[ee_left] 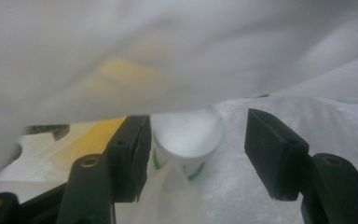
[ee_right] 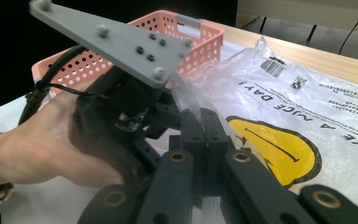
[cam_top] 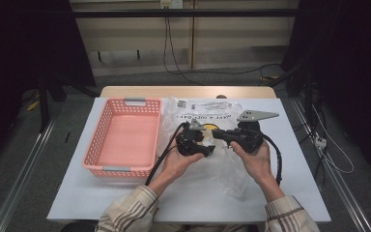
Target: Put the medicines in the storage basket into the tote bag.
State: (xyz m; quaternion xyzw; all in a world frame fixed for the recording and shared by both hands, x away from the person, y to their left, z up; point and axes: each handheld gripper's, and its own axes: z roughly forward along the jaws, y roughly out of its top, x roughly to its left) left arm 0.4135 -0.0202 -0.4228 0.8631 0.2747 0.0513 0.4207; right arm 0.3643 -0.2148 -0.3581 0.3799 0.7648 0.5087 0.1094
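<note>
Left gripper: jaws apart inside the bag's mouth, a white green-trimmed cup between them.
Right gripper: jaws pinched on the clear plastic bag.
Bag: mid-table, beside the pink basket.

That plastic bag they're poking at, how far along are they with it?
Early, it seems. The right hand-held gripper pinches the bag edge up; the open left hand-held gripper is inside, straddling a white cup, not yet gripping it. The pink basket is empty, possibly the cup's destination.

Grey floor, dark surroundings
</note>
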